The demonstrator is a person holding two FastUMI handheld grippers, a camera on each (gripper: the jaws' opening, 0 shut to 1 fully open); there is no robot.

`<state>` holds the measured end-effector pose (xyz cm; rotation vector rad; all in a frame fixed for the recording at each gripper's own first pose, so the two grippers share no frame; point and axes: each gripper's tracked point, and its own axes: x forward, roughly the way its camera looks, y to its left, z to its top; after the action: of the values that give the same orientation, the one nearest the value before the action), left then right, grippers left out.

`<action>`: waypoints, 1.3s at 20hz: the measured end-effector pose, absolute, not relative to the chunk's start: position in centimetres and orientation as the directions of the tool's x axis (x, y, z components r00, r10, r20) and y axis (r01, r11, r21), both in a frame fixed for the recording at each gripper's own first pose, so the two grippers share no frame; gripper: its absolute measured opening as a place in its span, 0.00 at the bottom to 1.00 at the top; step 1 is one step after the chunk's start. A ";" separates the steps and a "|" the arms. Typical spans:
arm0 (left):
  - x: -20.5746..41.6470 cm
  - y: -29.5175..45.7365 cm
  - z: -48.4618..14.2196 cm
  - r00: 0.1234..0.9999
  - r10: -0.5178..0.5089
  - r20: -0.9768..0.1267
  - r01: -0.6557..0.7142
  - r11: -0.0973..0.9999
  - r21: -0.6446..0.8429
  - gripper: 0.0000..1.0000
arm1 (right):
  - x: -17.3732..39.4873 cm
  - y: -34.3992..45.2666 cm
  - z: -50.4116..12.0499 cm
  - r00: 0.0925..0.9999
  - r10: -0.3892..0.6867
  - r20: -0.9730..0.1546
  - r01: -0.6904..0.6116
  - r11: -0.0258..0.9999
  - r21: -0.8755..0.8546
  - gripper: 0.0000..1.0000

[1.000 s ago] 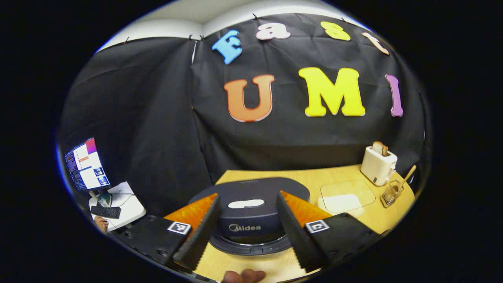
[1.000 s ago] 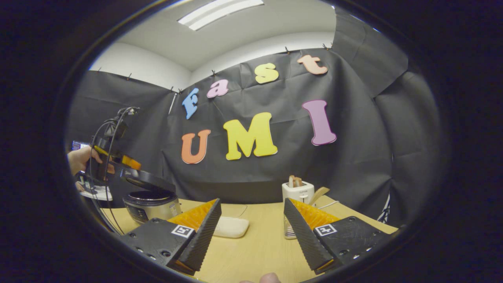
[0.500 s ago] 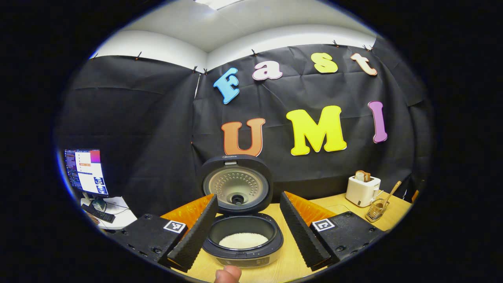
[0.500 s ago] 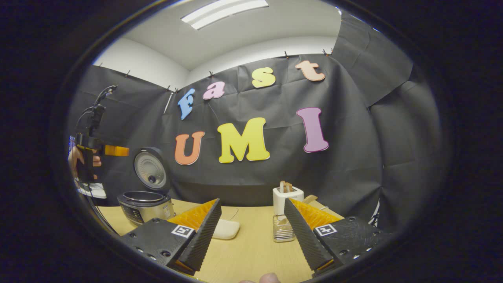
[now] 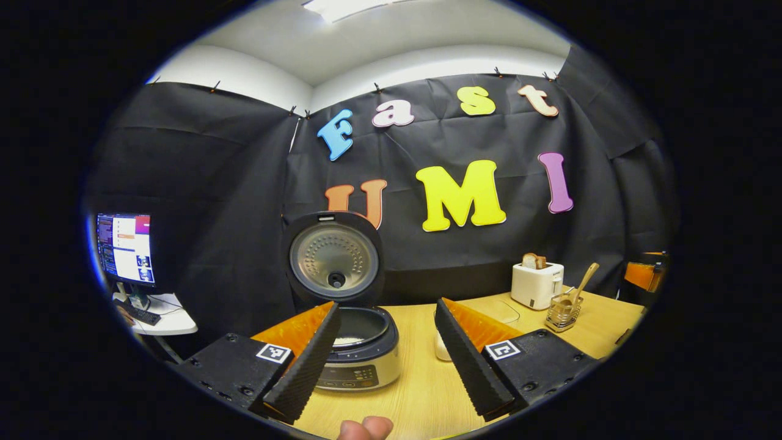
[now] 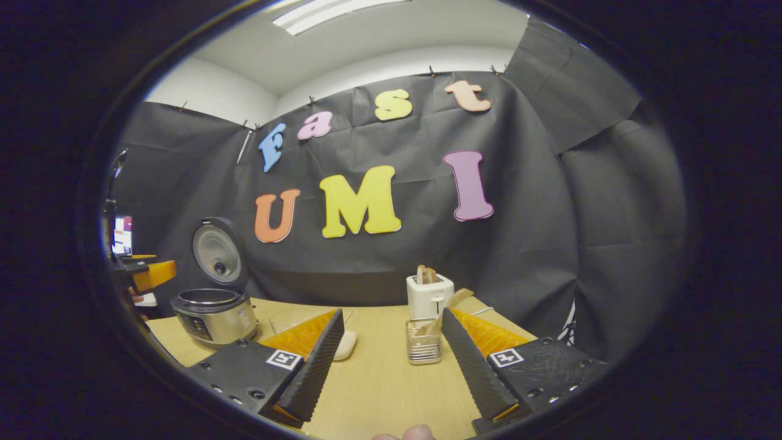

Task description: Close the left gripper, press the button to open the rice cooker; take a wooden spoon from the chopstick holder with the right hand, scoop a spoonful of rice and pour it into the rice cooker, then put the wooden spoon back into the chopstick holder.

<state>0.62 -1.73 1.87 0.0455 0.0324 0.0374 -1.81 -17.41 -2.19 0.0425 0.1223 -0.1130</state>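
The rice cooker [image 5: 361, 357] stands open on the wooden table [image 5: 421, 382], its lid [image 5: 334, 256] upright, with white rice in the pot. My left gripper [image 5: 388, 400] hovers open in front of it, holding nothing. At the right, the wire chopstick holder [image 5: 562, 311] holds the wooden spoon [image 5: 584, 282]. In the right gripper view the holder [image 6: 423, 342] with the spoon [image 6: 451, 302] sits just ahead between the fingers of my open, empty right gripper [image 6: 391, 409]. The cooker [image 6: 214, 315] is far left, with the left gripper [image 6: 149, 275] beside it.
A white toaster [image 6: 429, 294] with bread stands behind the holder. A low dish of rice [image 6: 345, 345] lies on the table [image 6: 379, 373] between cooker and holder. A monitor [image 5: 125, 247] on a side desk stands off the table's left end.
The cooker lid has swung from nearly shut to fully upright. My left gripper has drawn back and away from the cooker. The right gripper has come closer to the chopstick holder.
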 end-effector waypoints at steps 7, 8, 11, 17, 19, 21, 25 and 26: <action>0.6 -1.7 -1.6 0.997 0.022 -0.072 -0.022 1.000 -0.009 0.99 | 2.3 -20.6 -4.3 0.966 -0.172 -0.195 0.178 0.984 0.010 1.00; 0.7 -1.5 -1.7 0.997 0.021 -0.074 -0.022 1.000 -0.013 0.99 | 3.2 -21.2 -4.9 0.961 -0.181 -0.210 0.188 0.982 0.014 0.91; 0.6 -0.1 -1.1 0.998 0.041 -0.056 -0.042 0.999 -0.011 0.99 | 5.9 -23.2 -6.7 0.943 -0.204 -0.261 0.221 0.975 0.035 0.91; 0.5 0.7 -0.8 0.997 0.057 -0.044 -0.057 0.998 -0.008 0.99 | 11.4 -26.1 -10.2 0.914 -0.230 -0.333 0.258 0.965 0.043 0.95; 0.5 0.7 -0.8 0.998 0.057 -0.040 -0.057 0.998 0.004 0.99 | 13.2 -26.9 -11.1 0.908 -0.241 -0.343 0.264 0.964 0.023 0.96; 0.6 0.7 -0.8 0.998 0.056 -0.037 -0.055 0.998 0.012 0.99 | 14.9 -27.6 -11.9 0.905 -0.240 -0.352 0.272 0.961 0.044 0.92; 0.8 1.0 -1.0 0.997 0.062 -0.041 -0.061 0.998 0.012 0.99 | 18.1 -29.6 -13.3 0.890 -0.252 -0.380 0.322 0.937 0.133 0.96; 0.8 1.2 -0.9 0.997 0.065 -0.038 -0.065 0.998 0.013 0.99 | 18.7 -30.0 -13.4 0.890 -0.252 -0.379 0.329 0.932 0.153 0.92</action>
<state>0.76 1.19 -0.90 0.0122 0.0387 0.0650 18.74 -29.99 -13.40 0.2167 0.3630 -0.3043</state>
